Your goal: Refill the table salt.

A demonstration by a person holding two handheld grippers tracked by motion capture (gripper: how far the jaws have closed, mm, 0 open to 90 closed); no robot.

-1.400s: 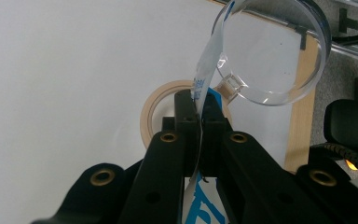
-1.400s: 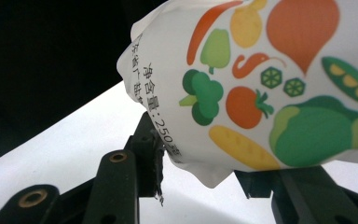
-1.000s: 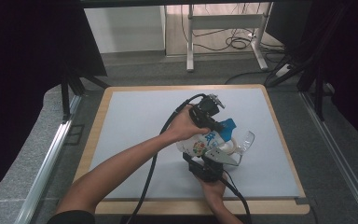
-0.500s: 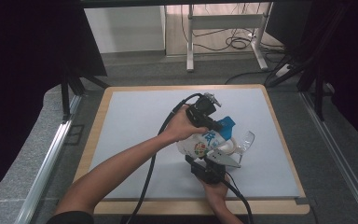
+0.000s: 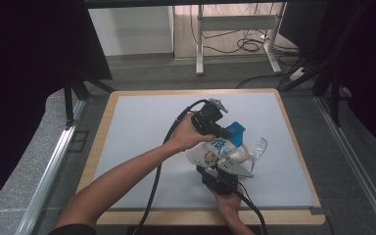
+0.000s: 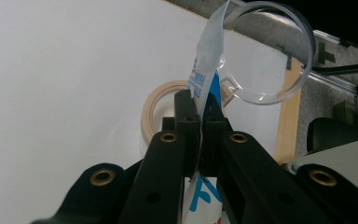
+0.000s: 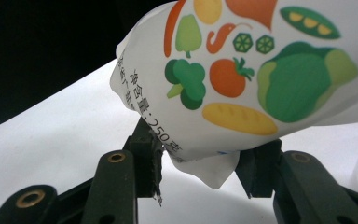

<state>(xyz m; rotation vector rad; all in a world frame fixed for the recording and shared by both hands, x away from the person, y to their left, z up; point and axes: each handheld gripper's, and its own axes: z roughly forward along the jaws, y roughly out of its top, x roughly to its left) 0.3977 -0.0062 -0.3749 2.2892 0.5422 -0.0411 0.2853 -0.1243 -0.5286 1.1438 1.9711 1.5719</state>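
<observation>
Pouch (image 5: 214,150), white with printed vegetables and blue lettering, is held above the right middle of the surface (image 5: 142,132) between both grippers; the left gripper (image 5: 219,128) has its fingers pressed together on the pouch's thin top edge, seen edge-on in the left gripper view (image 6: 205,84), while the right gripper (image 5: 223,172) has its fingers part spread and pinching the pouch's lower corner (image 7: 205,163); much of the pouch is cut off at the top of the right gripper view, and its print is too small to read from above; a clear cup (image 5: 257,149) lies on its side just beside the pouch, its body partly hidden behind it, and a tan tape ring (image 6: 156,109) lies under the pouch, half covered by the left fingers; compared with a second ago the pouch and both hands sit almost where they were; the left half and far strip of the surface lie open, and the near edge runs close under the right hand.
</observation>
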